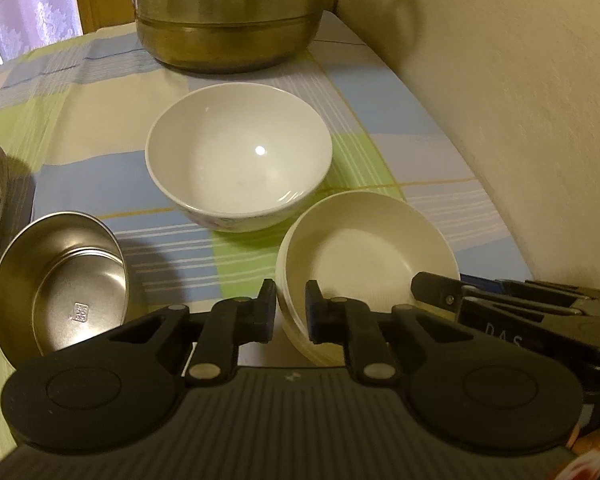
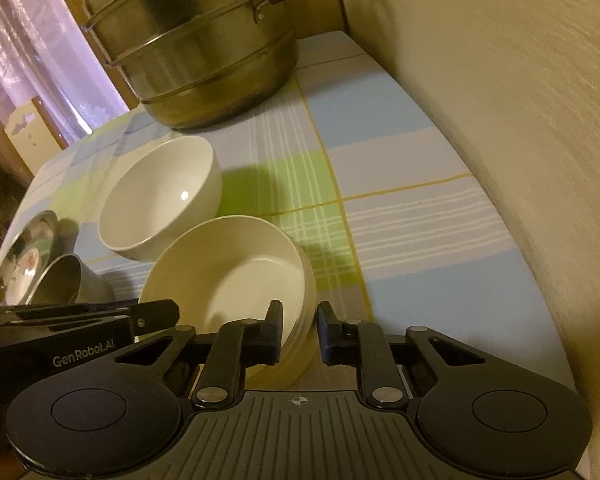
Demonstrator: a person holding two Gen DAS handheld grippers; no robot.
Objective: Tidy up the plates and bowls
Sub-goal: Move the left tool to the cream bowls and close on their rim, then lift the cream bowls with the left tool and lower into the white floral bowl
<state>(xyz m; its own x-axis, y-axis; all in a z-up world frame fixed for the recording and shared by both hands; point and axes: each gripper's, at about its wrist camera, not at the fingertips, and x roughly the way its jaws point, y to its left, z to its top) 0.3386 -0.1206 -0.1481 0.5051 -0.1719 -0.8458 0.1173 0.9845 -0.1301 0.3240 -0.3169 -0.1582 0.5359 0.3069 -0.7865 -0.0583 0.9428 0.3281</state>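
Large round steamer pot (image 1: 228, 20): brushed metal, dull sheen, brown wood-like handles.
Checked tablecloth (image 1: 100, 120) beneath the pot, in blue, green and cream: looked like woven cloth, matt.
White deep bowl (image 1: 239, 152), in front of the pot: looked like glazed ceramic, glossy, with a bright highlight inside.
Cream shallow ridged bowl (image 1: 364, 248), nearer than the white bowl: looked plastic, matt, outer wall finely ribbed.
Small round steel dish (image 1: 60, 280), left of the pot and nearer: polished metal, reflective, stamped mark inside.
Cream wall (image 1: 520, 100), right of the pot: rough, matt.
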